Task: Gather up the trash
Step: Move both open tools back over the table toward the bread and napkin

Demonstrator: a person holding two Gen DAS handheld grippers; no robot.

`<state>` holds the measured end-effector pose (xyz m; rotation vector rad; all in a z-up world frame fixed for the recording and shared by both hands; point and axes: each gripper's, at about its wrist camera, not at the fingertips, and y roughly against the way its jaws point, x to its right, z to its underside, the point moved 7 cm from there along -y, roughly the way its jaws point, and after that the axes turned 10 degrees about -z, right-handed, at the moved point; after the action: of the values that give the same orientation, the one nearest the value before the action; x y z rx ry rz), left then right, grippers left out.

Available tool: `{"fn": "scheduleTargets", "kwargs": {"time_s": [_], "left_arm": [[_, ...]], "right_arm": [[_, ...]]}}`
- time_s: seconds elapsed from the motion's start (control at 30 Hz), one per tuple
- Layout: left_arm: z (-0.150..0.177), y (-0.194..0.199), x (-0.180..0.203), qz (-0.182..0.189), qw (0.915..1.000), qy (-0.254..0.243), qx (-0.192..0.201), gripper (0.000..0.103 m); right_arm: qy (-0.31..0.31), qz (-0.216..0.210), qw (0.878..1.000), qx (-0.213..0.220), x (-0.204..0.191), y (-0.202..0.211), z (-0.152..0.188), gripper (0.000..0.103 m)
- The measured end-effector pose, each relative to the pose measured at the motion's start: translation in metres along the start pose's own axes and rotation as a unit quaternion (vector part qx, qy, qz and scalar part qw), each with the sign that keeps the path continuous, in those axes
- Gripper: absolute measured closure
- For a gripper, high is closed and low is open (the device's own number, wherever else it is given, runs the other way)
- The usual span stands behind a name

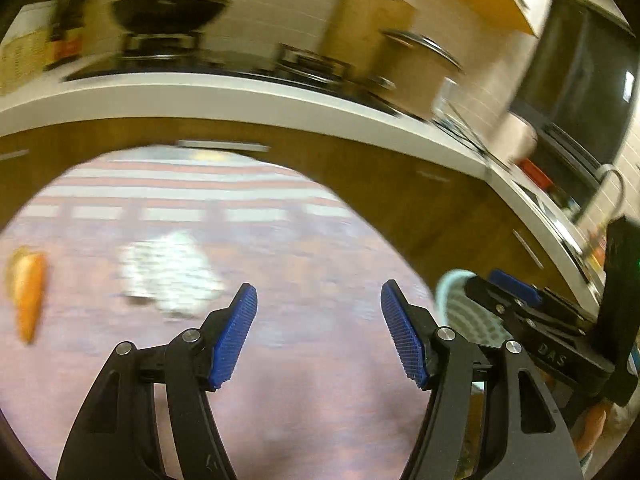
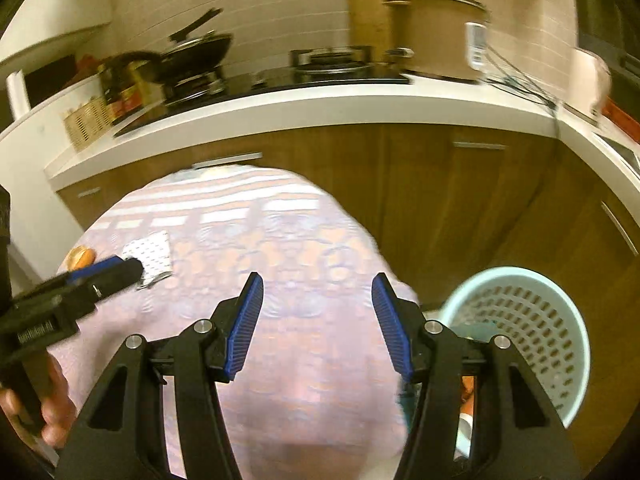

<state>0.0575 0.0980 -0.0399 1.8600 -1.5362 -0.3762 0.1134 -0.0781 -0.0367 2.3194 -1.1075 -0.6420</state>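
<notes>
Two grippers, both spread and empty, above a pink patterned table.
Left wrist: left gripper (image 1: 319, 330); one orange scrap (image 1: 27, 292) and one white dotted wrapper (image 1: 170, 276) — both blurred; right gripper (image 1: 516, 304) marked "DAS".
Right wrist: right gripper (image 2: 317, 326); one mint basket (image 2: 532, 320) beside the table (image 2: 280, 380) — contents half hidden.

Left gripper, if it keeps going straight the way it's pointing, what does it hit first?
Most likely the bare pink patterned tablecloth. The left gripper has open, empty jaws angled down at it; the white dotted wrapper lies up and left of that line. Blur makes depth uncertain.
</notes>
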Motion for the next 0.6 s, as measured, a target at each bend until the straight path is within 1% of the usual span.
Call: {"fn": "scheduleTargets", "kwargs": {"time_s": [0.07,0.13,0.2,0.27,0.37,0.4,0.5,0.6], "left_arm": [[-0.005,0.009,-0.028,-0.029,0.9993,0.02,0.012,0.031],[-0.009,0.018,-0.057,-0.053,0.9976,0.039,0.023,0.029],[-0.011,0.023,-0.077,-0.067,0.9961,0.051,0.026,0.029],[-0.015,0.029,-0.106,-0.09,0.9931,0.068,0.033,0.029],[-0.017,0.036,-0.144,-0.114,0.9891,0.087,0.034,0.023],[-0.017,0.036,-0.158,-0.124,0.9876,0.09,0.031,0.022],[-0.012,0.034,-0.187,-0.143,0.9853,0.092,0.014,0.021],[-0.002,0.023,-0.216,-0.166,0.9816,0.093,-0.011,0.021]], "right_arm": [[0.014,-0.009,1.0,-0.007,-0.018,-0.01,-0.001,0.05],[0.024,-0.017,0.999,-0.012,-0.033,-0.018,-0.002,0.05],[0.041,-0.024,0.999,-0.015,-0.051,-0.026,-0.004,0.05],[0.06,-0.024,0.998,-0.014,-0.065,-0.031,-0.005,0.05],[0.08,-0.038,0.996,-0.024,-0.088,-0.042,-0.006,0.05],[0.084,-0.04,0.995,-0.028,-0.095,-0.047,-0.006,0.05],[0.093,-0.05,0.994,-0.041,-0.111,-0.06,-0.005,0.05],[0.099,-0.064,0.991,-0.059,-0.126,-0.079,-0.002,0.05]]}}
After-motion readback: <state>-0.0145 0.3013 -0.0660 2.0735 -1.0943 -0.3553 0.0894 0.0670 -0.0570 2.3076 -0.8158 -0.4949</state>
